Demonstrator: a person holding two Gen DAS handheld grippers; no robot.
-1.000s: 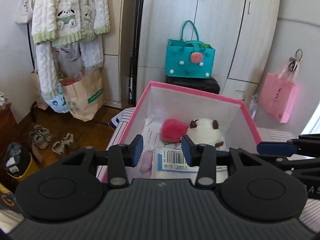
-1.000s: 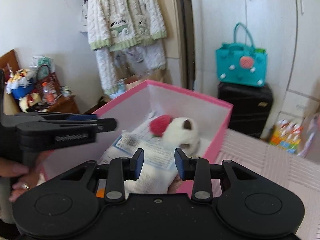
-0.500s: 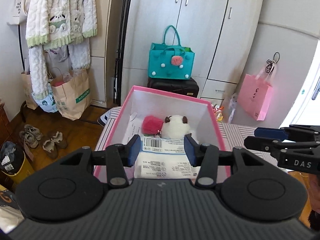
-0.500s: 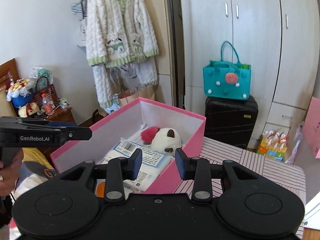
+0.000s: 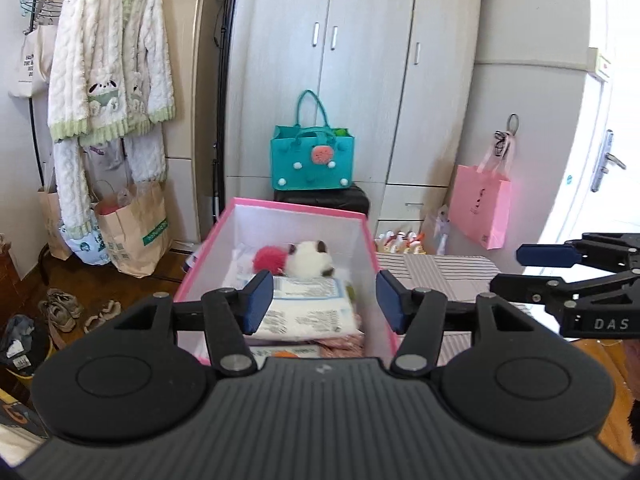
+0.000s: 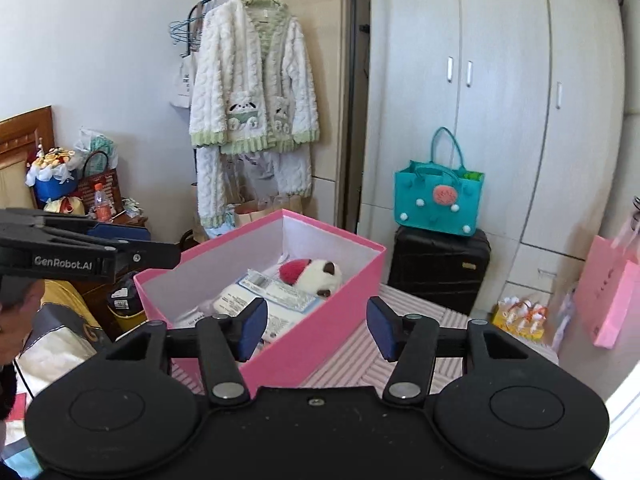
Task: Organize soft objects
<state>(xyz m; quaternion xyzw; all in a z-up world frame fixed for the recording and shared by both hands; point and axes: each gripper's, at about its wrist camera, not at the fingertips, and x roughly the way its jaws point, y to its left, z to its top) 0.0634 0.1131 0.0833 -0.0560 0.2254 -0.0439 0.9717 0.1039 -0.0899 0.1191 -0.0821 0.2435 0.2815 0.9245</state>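
Both grippers have drawn back and up from the open pink cardboard box (image 5: 297, 209), their jaws just opening: the left gripper (image 5: 325, 300) and right gripper (image 6: 316, 328) stand released, nothing between the pads. Nearest in the box lie the white labelled plastic packs (image 5: 308, 312); beyond them, at the far end, the white plush toy with dark ears (image 6: 320, 276) touches the red fluffy pompom (image 6: 292, 270). I judge the heaped packs could slide or the next reach could snag the near wall, since the box looks full.

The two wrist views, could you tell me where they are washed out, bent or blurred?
Left wrist view: the doorway at right is blown out to white, the wardrobe edges bow with the fisheye, and the plush toy looks slightly smeared. Right wrist view: evenly lit, wardrobe lines curved, glare only at the lower right corner.
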